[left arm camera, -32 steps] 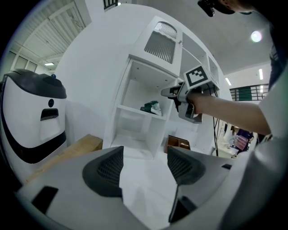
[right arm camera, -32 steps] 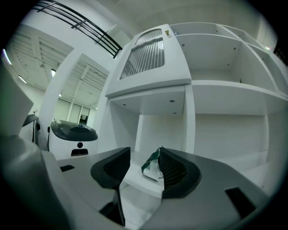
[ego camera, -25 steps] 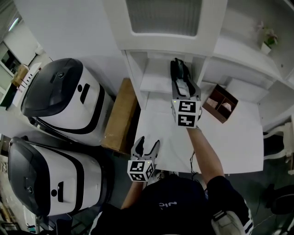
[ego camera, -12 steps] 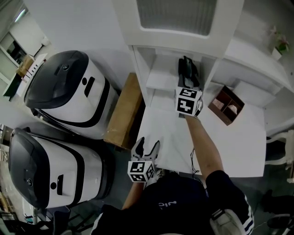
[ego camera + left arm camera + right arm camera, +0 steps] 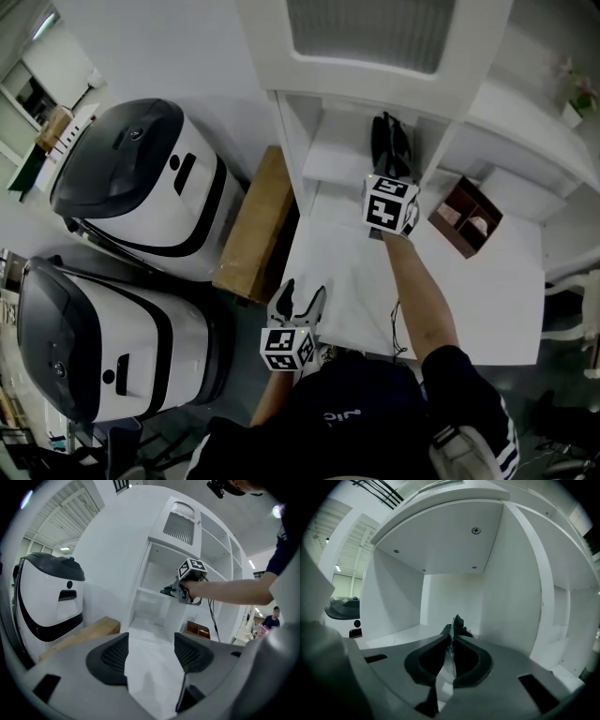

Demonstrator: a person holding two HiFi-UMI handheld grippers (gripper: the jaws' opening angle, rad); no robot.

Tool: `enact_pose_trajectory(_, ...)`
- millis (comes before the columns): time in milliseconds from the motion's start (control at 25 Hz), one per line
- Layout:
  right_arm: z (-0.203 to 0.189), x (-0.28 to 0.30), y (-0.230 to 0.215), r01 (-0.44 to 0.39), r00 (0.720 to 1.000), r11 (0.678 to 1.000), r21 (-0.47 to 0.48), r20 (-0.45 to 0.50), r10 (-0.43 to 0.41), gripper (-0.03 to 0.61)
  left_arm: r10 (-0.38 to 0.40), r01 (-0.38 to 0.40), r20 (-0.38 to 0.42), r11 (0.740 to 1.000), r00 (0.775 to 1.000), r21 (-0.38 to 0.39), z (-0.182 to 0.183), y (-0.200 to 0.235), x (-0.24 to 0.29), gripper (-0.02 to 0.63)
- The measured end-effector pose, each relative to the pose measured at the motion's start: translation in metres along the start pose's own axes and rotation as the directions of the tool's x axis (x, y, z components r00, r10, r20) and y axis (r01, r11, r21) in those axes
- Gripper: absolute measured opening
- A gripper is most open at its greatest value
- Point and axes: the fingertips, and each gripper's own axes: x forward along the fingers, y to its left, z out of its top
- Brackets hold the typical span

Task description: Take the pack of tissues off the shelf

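Pack of tissues [image 5: 456, 623]: green, inside the shelf [image 5: 401, 632] compartment, thin edge pinched by the right gripper [image 5: 452, 639], whose jaws have just closed on it. Left gripper [image 5: 150, 651]: wide apart, empty. Handling: the grip looks shallow, so draw the pack out level and slowly.

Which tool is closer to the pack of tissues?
Right. The right tool has just closed on the pack in the shelf; the left tool is far off, over the table's near edge.
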Motion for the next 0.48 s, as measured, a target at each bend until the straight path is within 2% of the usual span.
enact_pose_trajectory(160, 0.004, -0.004, 0.002, -0.013, 1.0, 1.0, -0.017, 0.011, 0.014, 0.023, -0.007, 0.007, 0.006, 1.0, 1.0, 0.004, 0.002, -0.002, 0.002, 0.302)
enact_pose_trajectory(480, 0.029, -0.038, 0.011, -0.076, 0.99, 0.991, -0.111, 0.109, 0.088, 0.021, -0.011, 0.011, 0.006, 1.0, 1.0, 0.001, 0.0, -0.003, 0.001, 0.302)
